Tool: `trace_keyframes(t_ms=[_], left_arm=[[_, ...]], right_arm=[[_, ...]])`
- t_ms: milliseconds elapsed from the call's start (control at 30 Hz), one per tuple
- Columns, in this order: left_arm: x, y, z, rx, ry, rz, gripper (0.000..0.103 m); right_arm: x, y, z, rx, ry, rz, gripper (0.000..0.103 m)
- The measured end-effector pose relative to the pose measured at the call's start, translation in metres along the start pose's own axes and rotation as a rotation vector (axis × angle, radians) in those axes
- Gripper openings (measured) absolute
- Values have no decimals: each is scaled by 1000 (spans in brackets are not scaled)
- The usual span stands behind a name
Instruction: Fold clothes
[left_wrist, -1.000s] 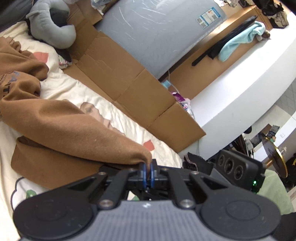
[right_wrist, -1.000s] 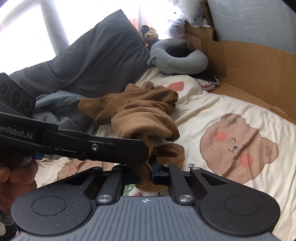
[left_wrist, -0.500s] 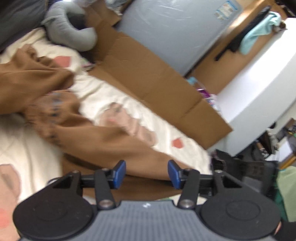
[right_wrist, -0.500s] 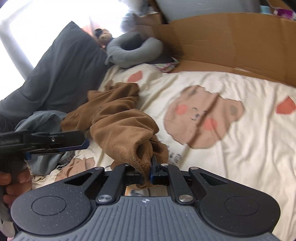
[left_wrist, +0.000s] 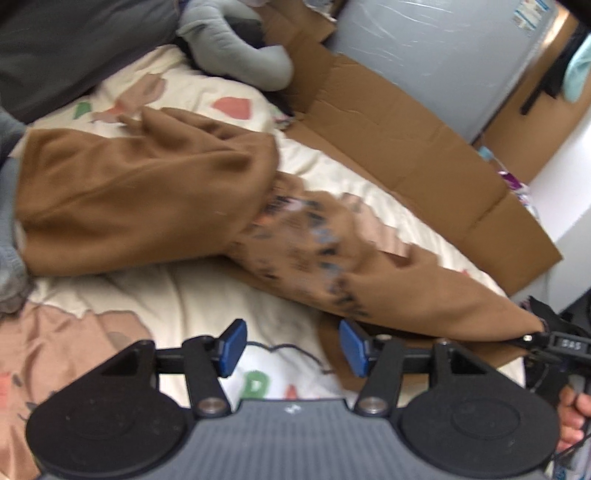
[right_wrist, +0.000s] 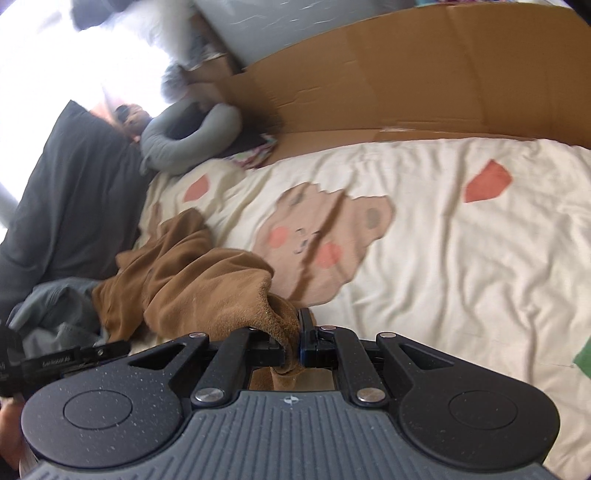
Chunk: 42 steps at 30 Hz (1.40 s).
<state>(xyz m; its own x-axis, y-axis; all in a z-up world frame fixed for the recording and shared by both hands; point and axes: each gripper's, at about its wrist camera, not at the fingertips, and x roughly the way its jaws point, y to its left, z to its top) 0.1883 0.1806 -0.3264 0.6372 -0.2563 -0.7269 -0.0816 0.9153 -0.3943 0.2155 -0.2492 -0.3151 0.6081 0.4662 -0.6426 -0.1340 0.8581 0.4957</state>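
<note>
Left gripper: jaws have just been opening; they stand apart with nothing between them, low over the bedsheet, just short of the sweatshirt.
Right gripper: clamped tight on a bunched edge of the sweatshirt; in the left view that edge is drawn taut toward the sweatshirt's right end.
Sweatshirt: brown, printed patch facing up, sprawled across the sheet; one thick fold is heaped on its left side, toward the dark pillow.
Surroundings: cardboard beyond the sweatshirt; grey neck pillow beyond its far corner.
Step, my reading: spreading the sweatshirt flat before any fold.
Doing it well: keep the right grip taut and low; take the left regrip on a single-layer hem, not the heaped fold; pull the two apart evenly so the print lies smooth.
Risk: grabbing sheet along with cloth.
</note>
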Motion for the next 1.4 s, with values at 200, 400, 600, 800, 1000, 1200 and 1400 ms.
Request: trace_keyframes(t_ms=[200, 400, 600, 800, 1000, 1200, 1400], left_arm=[[10, 25, 3, -14, -13, 84, 63], [25, 53, 1, -40, -3, 192, 67], [38, 77, -1, -25, 3, 269, 80], [54, 90, 4, 60, 16, 327, 86], [61, 102, 31, 6, -22, 330, 77], [60, 100, 57, -11, -84, 238, 21], [36, 68, 75, 35, -157, 202, 12]], right_arm=[[-5, -19, 11, 29, -35, -57, 4], [-13, -31, 26, 38, -74, -84, 4], [-14, -35, 27, 40, -70, -99, 4], [-12, -36, 23, 41, -58, -104, 4], [-9, -37, 21, 40, -47, -109, 4], [-6, -40, 21, 49, -39, -107, 4], [-4, -40, 21, 52, -36, -109, 4]])
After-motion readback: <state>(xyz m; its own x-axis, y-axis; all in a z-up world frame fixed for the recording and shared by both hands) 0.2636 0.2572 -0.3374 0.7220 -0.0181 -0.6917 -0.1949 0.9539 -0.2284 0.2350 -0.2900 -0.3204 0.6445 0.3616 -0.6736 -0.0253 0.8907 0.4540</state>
